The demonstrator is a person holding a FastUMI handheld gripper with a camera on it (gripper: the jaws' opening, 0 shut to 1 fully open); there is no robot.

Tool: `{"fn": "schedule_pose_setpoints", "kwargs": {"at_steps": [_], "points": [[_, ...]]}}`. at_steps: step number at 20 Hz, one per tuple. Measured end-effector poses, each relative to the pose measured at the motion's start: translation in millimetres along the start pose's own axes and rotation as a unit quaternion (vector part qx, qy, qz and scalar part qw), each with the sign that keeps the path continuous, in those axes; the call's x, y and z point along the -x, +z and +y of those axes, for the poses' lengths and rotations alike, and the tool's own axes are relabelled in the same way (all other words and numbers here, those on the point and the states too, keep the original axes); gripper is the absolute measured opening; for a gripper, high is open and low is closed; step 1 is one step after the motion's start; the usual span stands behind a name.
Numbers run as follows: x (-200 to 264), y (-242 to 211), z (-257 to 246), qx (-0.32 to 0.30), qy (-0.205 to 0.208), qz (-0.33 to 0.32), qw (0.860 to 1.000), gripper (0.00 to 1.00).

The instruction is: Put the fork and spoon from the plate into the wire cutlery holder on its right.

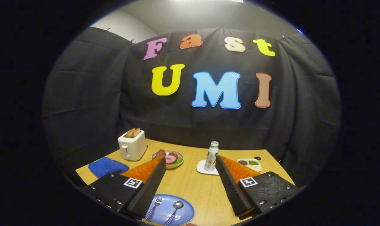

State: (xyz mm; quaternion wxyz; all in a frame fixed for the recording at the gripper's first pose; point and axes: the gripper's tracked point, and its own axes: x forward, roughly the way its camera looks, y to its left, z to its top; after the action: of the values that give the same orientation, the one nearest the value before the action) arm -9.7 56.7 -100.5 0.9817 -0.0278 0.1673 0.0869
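One fork (153,207) and one spoon (175,210) lie on plate (183,216); tool (191,163) gapes.

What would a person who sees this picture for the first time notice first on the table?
Probably the blue plate between the open fingers of the gripper, with a fork and a spoon lying on it side by side. Beyond the fingers, a white toaster with toast in its slots stands at the far corner, beside a blue cloth, and a small bottle stands upright on a white coaster.
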Motion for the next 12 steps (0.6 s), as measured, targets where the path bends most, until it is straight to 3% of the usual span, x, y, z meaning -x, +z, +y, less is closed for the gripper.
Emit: {"fn": "schedule_pose_setpoints", "kwargs": {"at_steps": [6, 9, 12], "points": [[-10, -87, 21, 0.008, 0.041, 0.159, 0.986, 0.97], [-5, -144, 35, -0.011, 0.063, 0.265, 0.962, 0.97], [7, -187, 40, -0.035, 0.059, 0.35, 0.934, 0.97]]}}
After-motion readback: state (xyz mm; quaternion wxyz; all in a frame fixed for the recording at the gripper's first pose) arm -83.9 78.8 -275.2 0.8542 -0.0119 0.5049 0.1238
